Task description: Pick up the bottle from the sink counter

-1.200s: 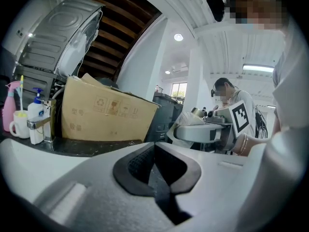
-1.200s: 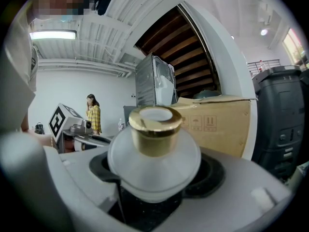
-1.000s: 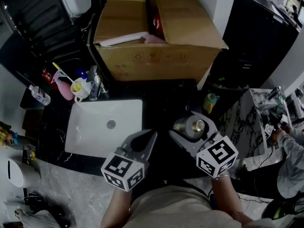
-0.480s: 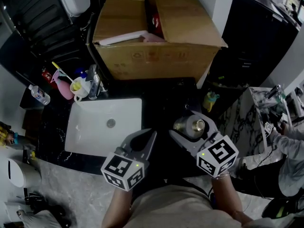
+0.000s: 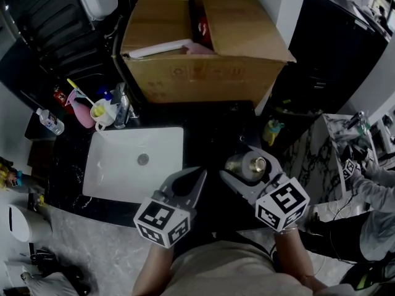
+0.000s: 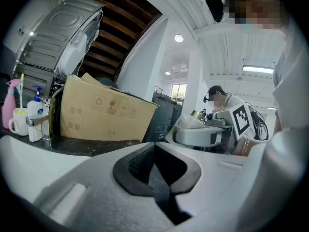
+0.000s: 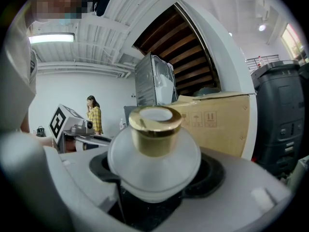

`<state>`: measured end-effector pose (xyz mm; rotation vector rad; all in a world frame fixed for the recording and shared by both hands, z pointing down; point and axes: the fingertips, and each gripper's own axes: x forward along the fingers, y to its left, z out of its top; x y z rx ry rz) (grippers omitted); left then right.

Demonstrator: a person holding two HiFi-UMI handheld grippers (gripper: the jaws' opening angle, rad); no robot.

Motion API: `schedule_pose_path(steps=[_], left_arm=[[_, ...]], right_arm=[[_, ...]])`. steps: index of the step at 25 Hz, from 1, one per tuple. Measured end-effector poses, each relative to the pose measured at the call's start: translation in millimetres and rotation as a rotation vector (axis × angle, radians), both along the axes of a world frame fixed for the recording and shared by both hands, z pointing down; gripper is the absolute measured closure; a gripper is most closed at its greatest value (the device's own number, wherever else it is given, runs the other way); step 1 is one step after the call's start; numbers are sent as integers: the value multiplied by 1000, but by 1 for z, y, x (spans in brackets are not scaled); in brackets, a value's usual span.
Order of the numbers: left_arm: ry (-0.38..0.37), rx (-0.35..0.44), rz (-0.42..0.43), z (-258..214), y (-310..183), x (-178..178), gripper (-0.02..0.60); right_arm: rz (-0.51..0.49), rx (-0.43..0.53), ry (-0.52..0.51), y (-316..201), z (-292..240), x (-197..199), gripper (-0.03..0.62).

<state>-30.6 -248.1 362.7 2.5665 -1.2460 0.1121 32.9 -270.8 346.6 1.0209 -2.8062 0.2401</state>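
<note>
A round frosted bottle with a gold cap sits between the jaws of my right gripper, just right of the sink over the black counter. In the right gripper view the bottle fills the gap, and the dark pads of the right gripper press on both its sides. My left gripper hovers at the sink's near right corner. In the left gripper view the left gripper is shut, its pads meeting with nothing between them.
A white sink basin is set in the counter, with a faucet, a cup with a toothbrush and a pink spray bottle behind it. A large cardboard box stands at the back. A person's arm shows at the right.
</note>
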Motion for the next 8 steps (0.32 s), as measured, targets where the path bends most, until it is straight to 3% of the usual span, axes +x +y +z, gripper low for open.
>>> schedule_pose_path(steps=[8], left_arm=[[3,2,-6,-1,0,-2,575]], right_arm=[[-2,8,-5,-1,-3,-1,253]])
